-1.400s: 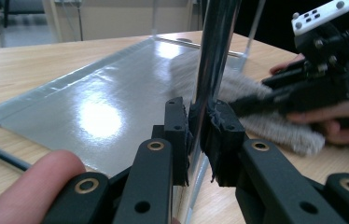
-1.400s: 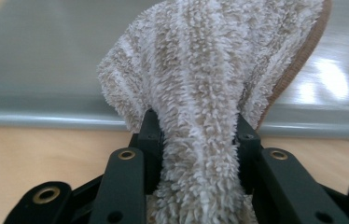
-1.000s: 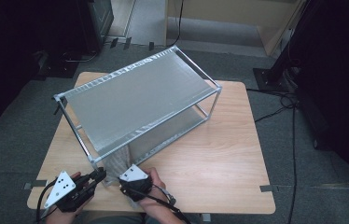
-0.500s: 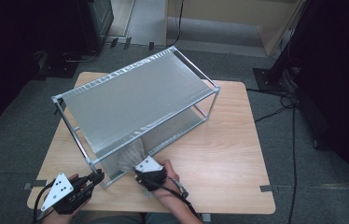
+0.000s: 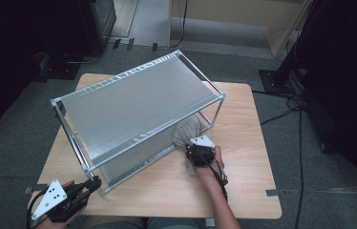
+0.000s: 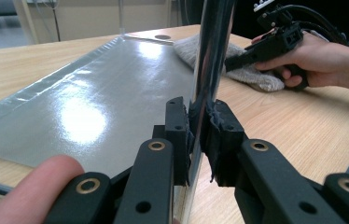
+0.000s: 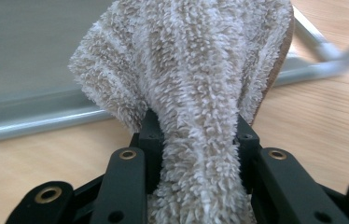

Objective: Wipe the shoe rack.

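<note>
A metal-framed rack (image 5: 138, 100) with two grey shelves stands askew on the wooden table (image 5: 248, 162). My left gripper (image 5: 93, 183) is at the near left corner, shut on the rack's shiny upright post (image 6: 212, 56); both pads (image 6: 177, 126) press on it. My right gripper (image 5: 194, 153) is by the right end of the lower shelf (image 6: 93, 93), shut on a beige terry cloth (image 5: 186, 131). The cloth (image 7: 186, 60) bulges out between the jaws and lies over the shelf's edge. The left gripper view has the right gripper (image 6: 275, 42) and cloth (image 6: 252, 77) farther off.
The rack covers most of the table's left and middle. Bare wood lies along the near edge and to the right of the rack. Cables (image 5: 286, 100) trail on the grey floor at the right, and dark furniture stands around the table.
My right gripper has slid rightward with the cloth along the rack's front, from near the left front corner to the right end. The left gripper has stayed on the post.
</note>
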### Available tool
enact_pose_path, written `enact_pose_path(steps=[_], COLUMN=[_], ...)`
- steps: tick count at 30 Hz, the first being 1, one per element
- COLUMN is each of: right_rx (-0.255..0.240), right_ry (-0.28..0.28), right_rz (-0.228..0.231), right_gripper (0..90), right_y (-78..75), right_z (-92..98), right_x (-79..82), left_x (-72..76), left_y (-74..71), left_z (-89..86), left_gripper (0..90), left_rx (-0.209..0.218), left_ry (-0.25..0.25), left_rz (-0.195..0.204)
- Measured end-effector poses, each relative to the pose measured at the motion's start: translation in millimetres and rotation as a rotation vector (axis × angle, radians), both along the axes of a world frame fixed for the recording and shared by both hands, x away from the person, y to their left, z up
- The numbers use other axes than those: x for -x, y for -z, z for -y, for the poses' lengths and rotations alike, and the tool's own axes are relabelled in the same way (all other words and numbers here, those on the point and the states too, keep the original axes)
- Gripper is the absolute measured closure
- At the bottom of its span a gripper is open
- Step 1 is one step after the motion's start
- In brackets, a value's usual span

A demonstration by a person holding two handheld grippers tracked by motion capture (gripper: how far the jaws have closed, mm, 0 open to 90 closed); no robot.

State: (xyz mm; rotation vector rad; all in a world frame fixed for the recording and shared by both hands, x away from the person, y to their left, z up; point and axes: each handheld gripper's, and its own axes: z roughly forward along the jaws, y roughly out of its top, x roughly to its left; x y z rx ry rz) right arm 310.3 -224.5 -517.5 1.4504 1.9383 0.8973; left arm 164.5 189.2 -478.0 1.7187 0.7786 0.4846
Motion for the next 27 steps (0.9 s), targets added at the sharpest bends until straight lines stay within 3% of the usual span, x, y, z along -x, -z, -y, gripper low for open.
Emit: enact_pose_path(steps=[7, 8, 10, 12, 16, 18, 23, 25, 27], right_rx=[0.008, -0.002, -0.023, -0.014, 0.03, 0.055, -0.029, -0.045, -0.043], right_ry=[0.108, 0.149, 0.162, 0.177, 0.193, 0.209, 0.228, 0.236, 0.249], right_rz=[-0.002, 0.007, 0.021, 0.043, 0.13, 0.196, 0.315, 0.377, 0.408], right_gripper=[66.7, 66.7, 66.6, 66.6, 66.6, 66.6, 66.2, 66.1, 65.8], right_y=[-0.6, -0.6, -1.6, -4.3, -20.0, -32.1, -57.9, -68.8, -76.1], right_z=[27.2, 35.5, 40.4, 42.8, 42.8, 42.8, 48.6, 49.8, 49.6], right_x=[-15.2, -18.7, -19.4, -18.8, -12.4, -6.9, 7.3, 13.6, 17.2], left_x=[7.2, 8.3, 9.3, 9.9, 10.6, 10.4, 9.9, 9.8, 9.7], left_y=[0.9, 1.3, 1.5, 1.6, 1.7, 1.9, 1.9, 2.0, 2.0], left_z=[-14.4, -17.4, -18.9, -19.0, -18.9, -19.4, -19.7, -19.6, -19.4], left_gripper=[80.1, 80.1, 80.0, 79.9, 80.0, 79.9, 79.9, 79.9, 79.8], left_rx=[0.012, 0.017, 0.018, 0.018, 0.018, 0.02, 0.02, 0.022, 0.023], left_ry=[-0.031, -0.039, -0.044, -0.048, -0.048, -0.046, -0.046, -0.048, -0.048], left_rz=[-0.002, -0.004, -0.003, -0.003, -0.002, -0.002, -0.003, -0.003, -0.004])
